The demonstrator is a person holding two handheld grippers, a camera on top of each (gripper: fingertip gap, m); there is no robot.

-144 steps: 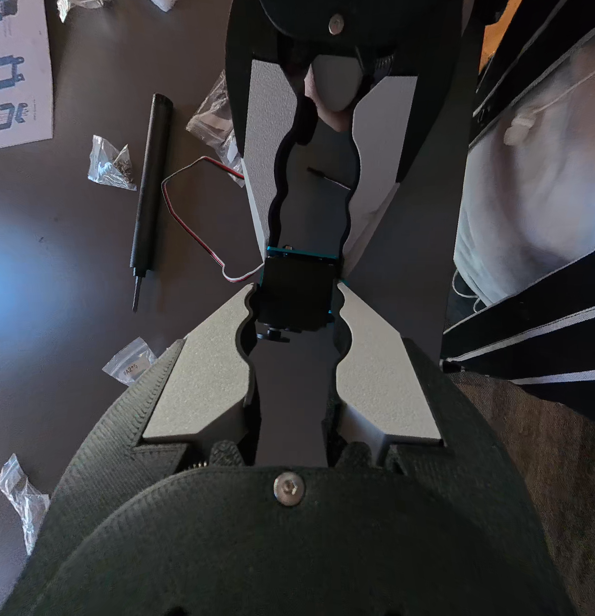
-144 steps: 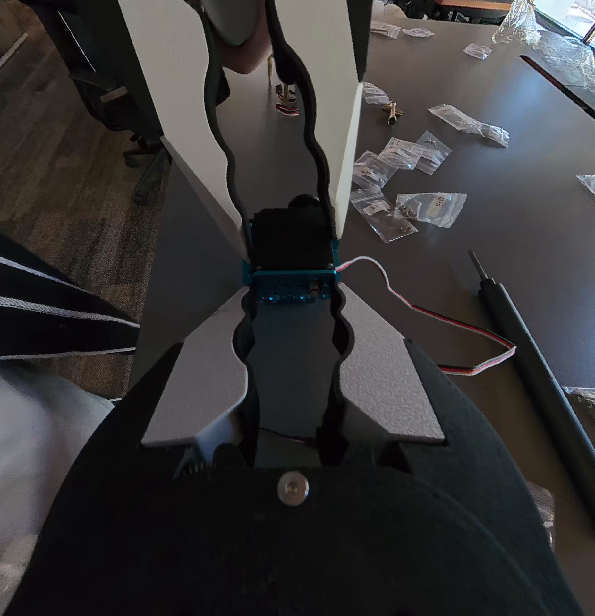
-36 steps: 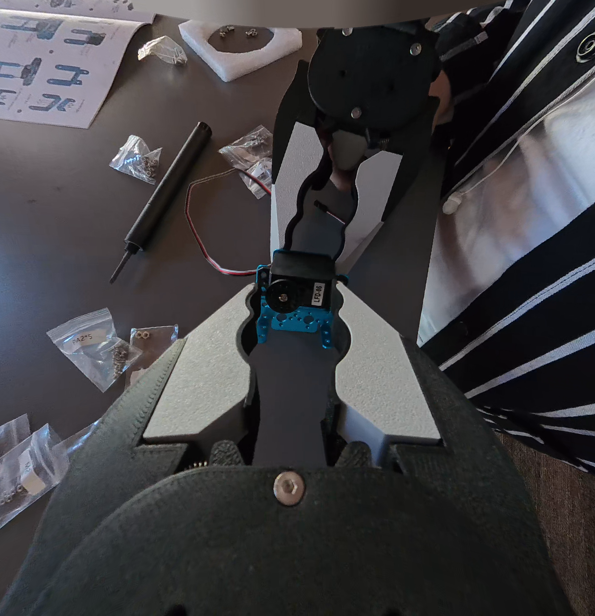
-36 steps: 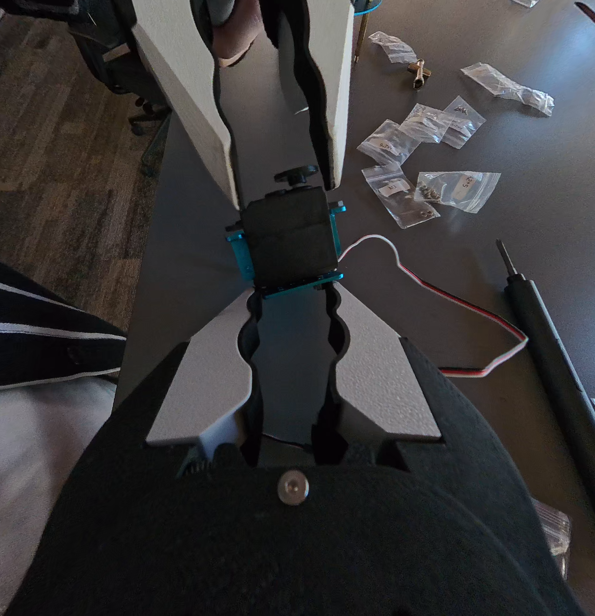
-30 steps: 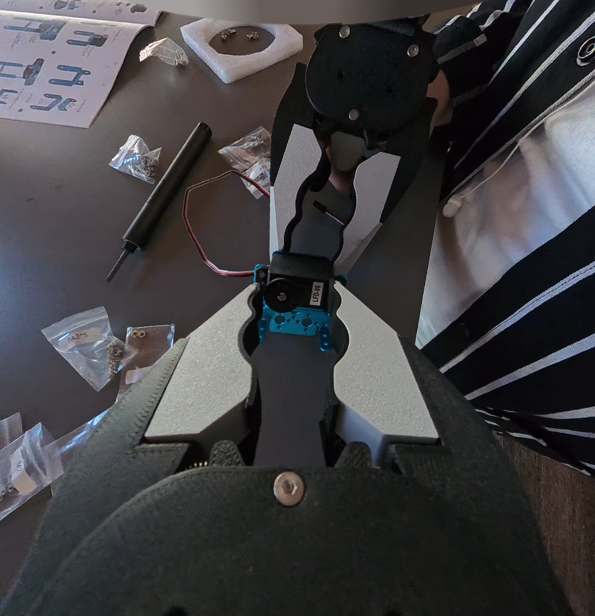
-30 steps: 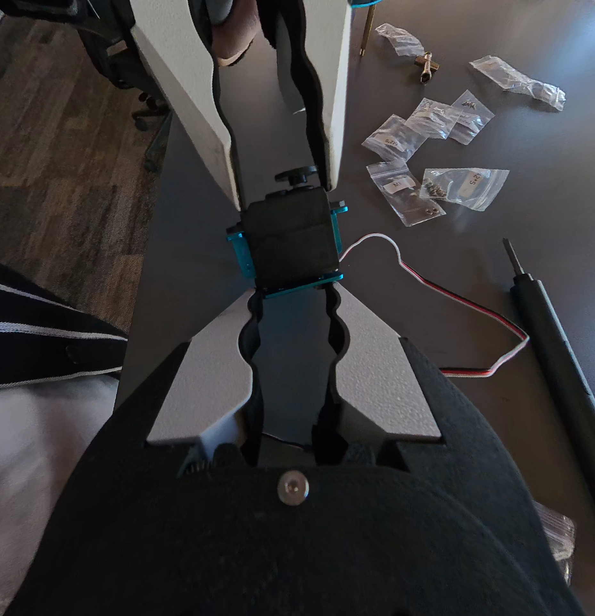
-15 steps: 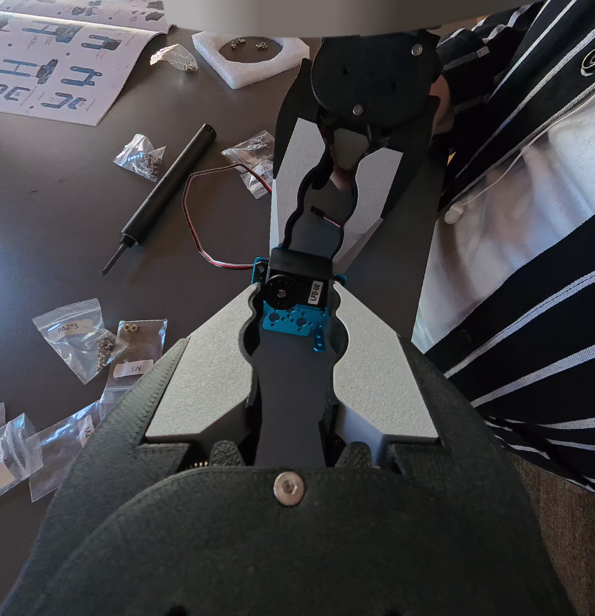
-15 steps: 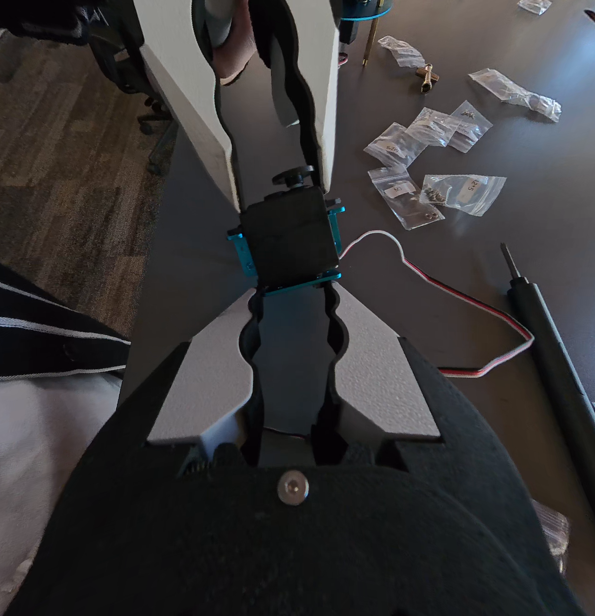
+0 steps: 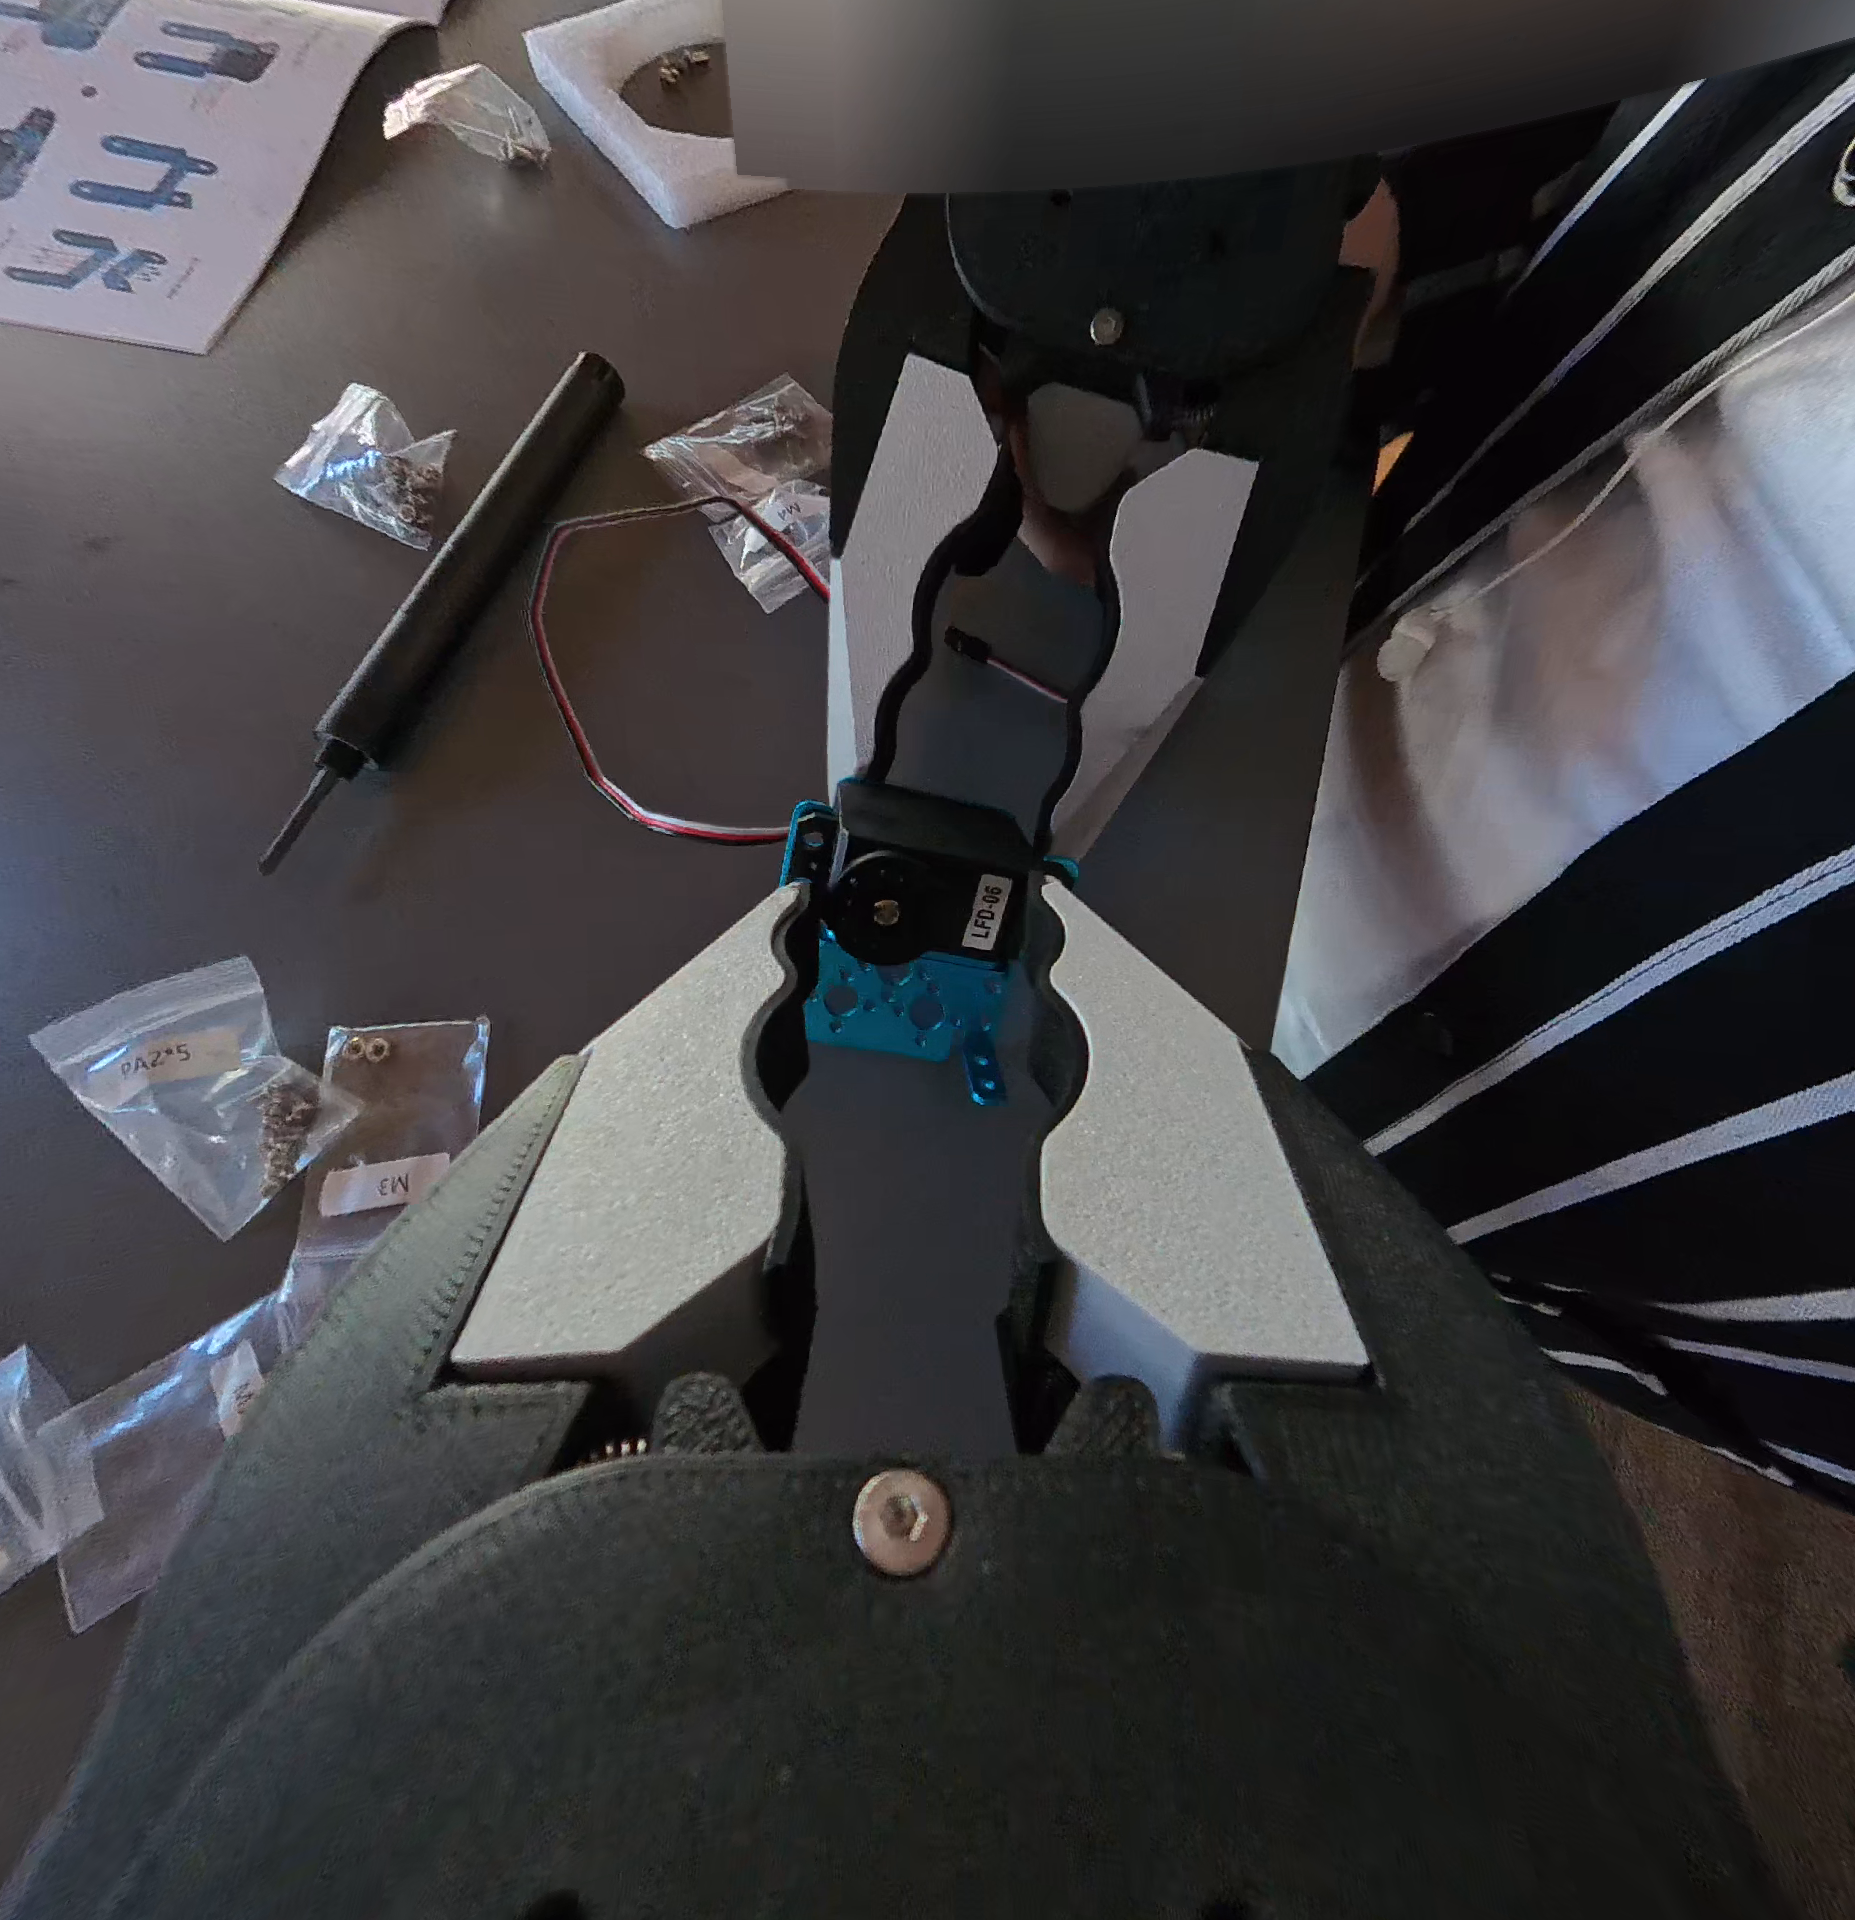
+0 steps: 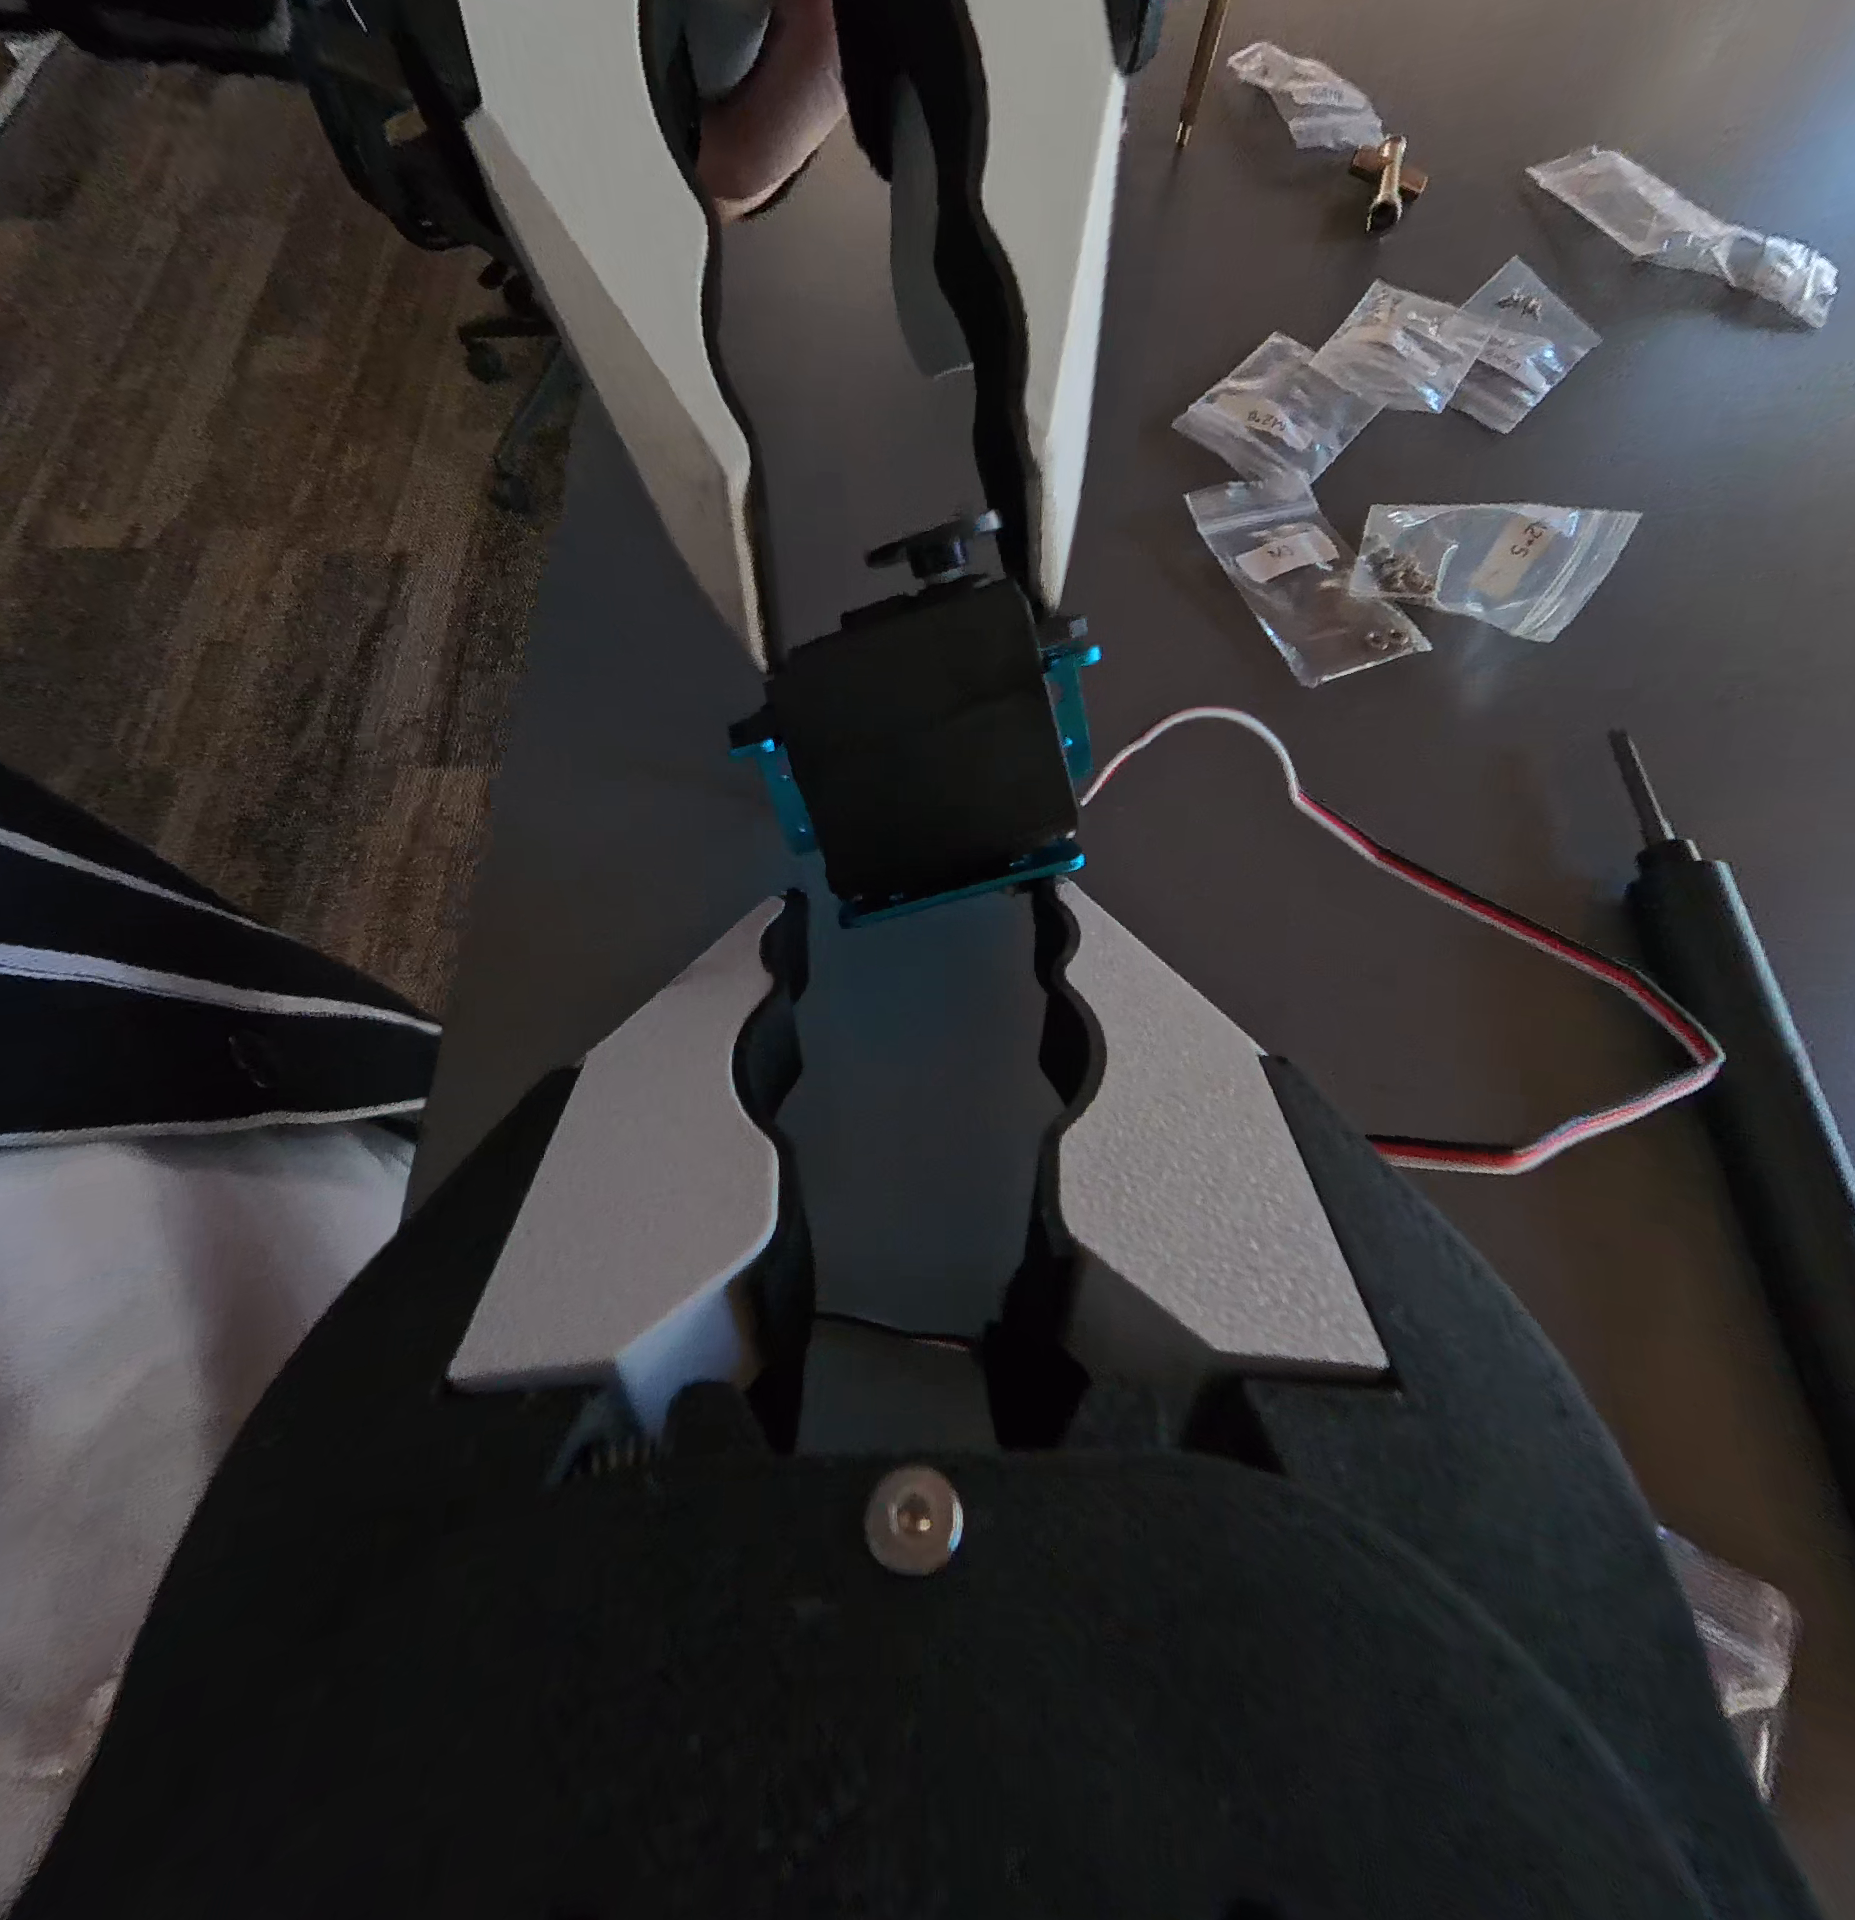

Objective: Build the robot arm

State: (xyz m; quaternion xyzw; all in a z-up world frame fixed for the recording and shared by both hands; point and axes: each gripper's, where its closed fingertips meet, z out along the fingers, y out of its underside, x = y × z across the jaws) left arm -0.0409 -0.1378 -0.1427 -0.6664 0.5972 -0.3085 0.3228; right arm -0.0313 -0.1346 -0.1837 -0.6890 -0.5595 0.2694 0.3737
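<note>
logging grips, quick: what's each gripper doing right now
Left gripper: shut on the black motor in its blue bracket.
Right gripper: touches the bracket's other end; whether it grips cannot be told.

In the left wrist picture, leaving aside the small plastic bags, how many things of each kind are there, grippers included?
Grippers: 2 (left gripper, right gripper)
Servo in blue bracket, with its cable: 1
Black screwdriver: 1
White foam block: 1
Printed sheet: 1
Total: 6
</note>
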